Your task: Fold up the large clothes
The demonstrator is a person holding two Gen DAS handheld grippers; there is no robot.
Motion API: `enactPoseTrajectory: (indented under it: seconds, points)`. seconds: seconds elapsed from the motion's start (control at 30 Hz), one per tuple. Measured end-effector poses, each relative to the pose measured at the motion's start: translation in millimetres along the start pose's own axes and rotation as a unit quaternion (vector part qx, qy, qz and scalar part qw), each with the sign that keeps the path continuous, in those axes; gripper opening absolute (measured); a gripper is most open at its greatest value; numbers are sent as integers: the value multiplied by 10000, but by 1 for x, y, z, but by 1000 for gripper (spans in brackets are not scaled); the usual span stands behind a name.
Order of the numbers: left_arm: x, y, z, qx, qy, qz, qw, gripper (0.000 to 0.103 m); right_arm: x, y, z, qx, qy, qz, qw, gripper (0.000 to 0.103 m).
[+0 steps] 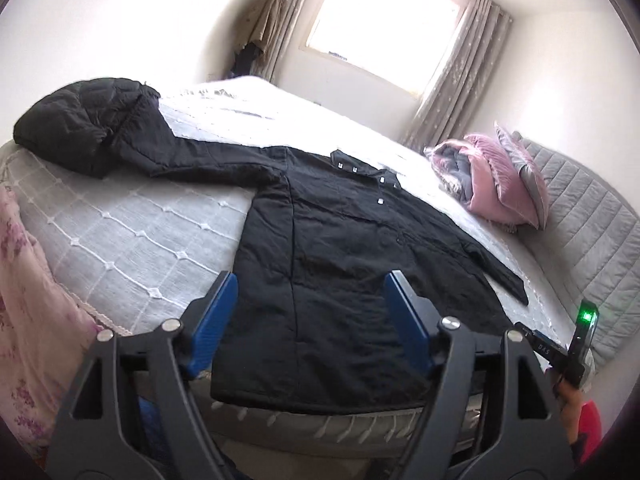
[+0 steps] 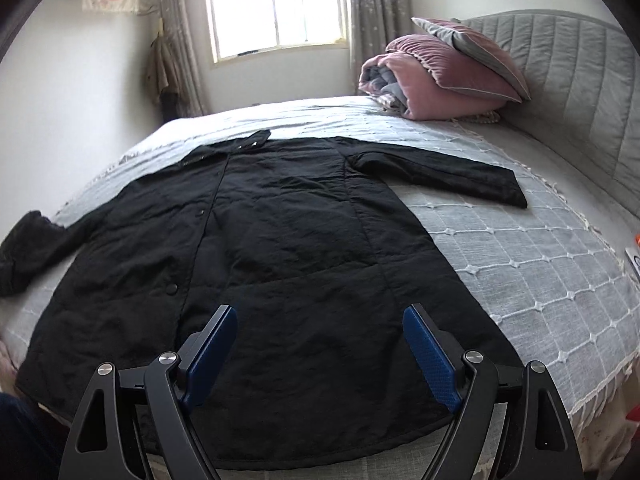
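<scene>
A long black quilted coat (image 1: 340,264) lies spread flat, front up, on the bed, both sleeves stretched out to the sides; it also shows in the right wrist view (image 2: 288,248). Its hem lies at the near bed edge. My left gripper (image 1: 312,284) is open and empty, hovering above the coat's lower part. My right gripper (image 2: 320,320) is open and empty, above the coat near the hem. The right gripper's body (image 1: 560,348) shows at the right edge of the left wrist view.
The bed has a grey quilted cover (image 2: 520,248). A second black padded jacket (image 1: 80,120) lies folded at the far left corner. Pink pillows and a rolled blanket (image 2: 440,76) sit by the grey headboard (image 2: 580,80). A pink floral cloth (image 1: 32,300) hangs at left.
</scene>
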State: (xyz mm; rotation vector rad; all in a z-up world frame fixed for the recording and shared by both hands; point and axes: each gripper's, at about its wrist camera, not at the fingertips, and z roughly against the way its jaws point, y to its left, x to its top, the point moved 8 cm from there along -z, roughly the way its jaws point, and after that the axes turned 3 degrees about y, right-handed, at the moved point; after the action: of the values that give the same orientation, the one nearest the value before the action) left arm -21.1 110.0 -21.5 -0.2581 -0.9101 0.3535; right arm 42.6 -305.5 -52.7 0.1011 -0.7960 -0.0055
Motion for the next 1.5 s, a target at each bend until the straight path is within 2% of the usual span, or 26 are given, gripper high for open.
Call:
enactPoseTrajectory:
  seconds: [0.1,0.13,0.2,0.27,0.33,0.43,0.63,0.8,0.87,1.0,1.07,1.13,1.17,1.23,1.33,1.43,1.5]
  points:
    - [-20,-1,-55,137,834,-40,9964,76,-1,8,-7,111,108,33,9999,86]
    - [-31,0,-78,265,1160,-61,9929,76,-1,12,-9,162,127,49,9998,86]
    - [-58,9,-123,633,1860,-45,9805,76,-2,19,-12,218,163,101,9996,86]
    - [-75,15,-141,776,2196,24,9725,75,-5,28,-14,201,202,236,9993,86]
    - [-72,14,-138,837,2043,-51,9753,75,-7,38,-16,163,224,410,9988,86]
    - [-55,14,-130,712,1913,188,9788,75,-9,53,-20,192,262,711,9969,86]
    - [-1,40,-116,726,1466,636,9845,75,-3,75,-36,433,429,824,9947,86]
    - [44,86,-101,1179,1069,885,9833,75,8,100,-45,567,454,1079,9915,86]
    - [64,117,-102,1551,949,1004,9782,75,16,112,-49,690,479,1161,9897,86]
    - [92,172,-113,1797,943,1558,9667,75,40,148,-62,898,551,1499,9831,86]
    - [104,193,-118,1854,885,1730,9633,75,53,163,-69,946,566,1686,9795,86]
    - [112,212,-130,1816,1054,1786,9613,75,68,175,-82,954,604,1833,9766,86]
    - [114,222,-135,1721,1136,1900,9599,75,77,180,-93,975,675,1858,9754,86]
    - [117,242,-138,1755,1051,2189,9541,75,84,179,-114,1018,804,1758,9758,86]
    - [116,260,-150,1814,1109,2376,9478,75,70,163,-150,1061,1129,1357,9786,86]
    - [122,267,-170,1735,1174,2526,9446,75,44,144,-179,612,1805,1051,9760,86]
    - [133,273,-179,1961,1013,2566,9410,75,40,145,-177,642,1809,1191,9742,86]
